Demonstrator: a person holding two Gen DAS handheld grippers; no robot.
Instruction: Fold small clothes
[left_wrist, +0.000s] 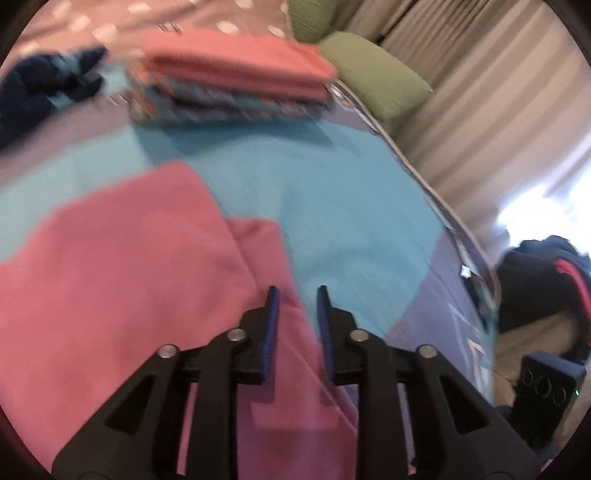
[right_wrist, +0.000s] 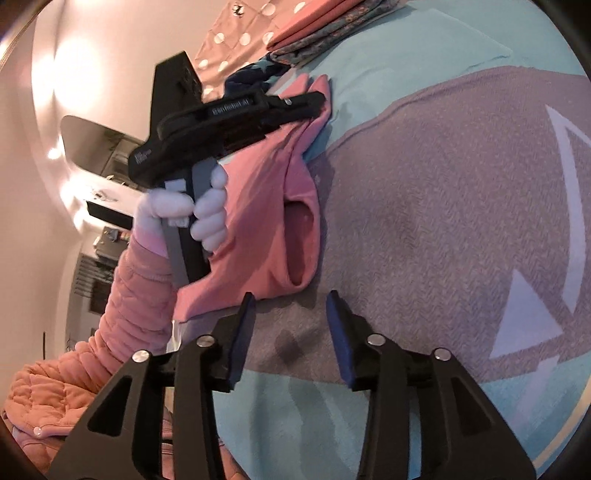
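A pink small garment (left_wrist: 129, 277) lies partly folded on the blue and grey bedspread (left_wrist: 332, 192). My left gripper (left_wrist: 297, 299) hovers over its right edge, jaws apart and pressing on nothing. In the right wrist view the same pink garment (right_wrist: 266, 221) has an opening facing right. The left gripper (right_wrist: 306, 103) reaches over its far corner, held by a white-gloved hand (right_wrist: 210, 214) in a pink quilted sleeve. My right gripper (right_wrist: 291, 299) stands open over the grey part of the bedspread (right_wrist: 424, 221), just short of the garment's near edge and empty.
A stack of folded clothes (left_wrist: 236, 81) with a pink piece on top sits farther back on the bed. A dark navy garment (left_wrist: 44, 92) lies left of it. Green pillows (left_wrist: 369, 70) and curtains (left_wrist: 480, 92) line the right. A dark bag (left_wrist: 543, 273) sits beyond the bed's right edge.
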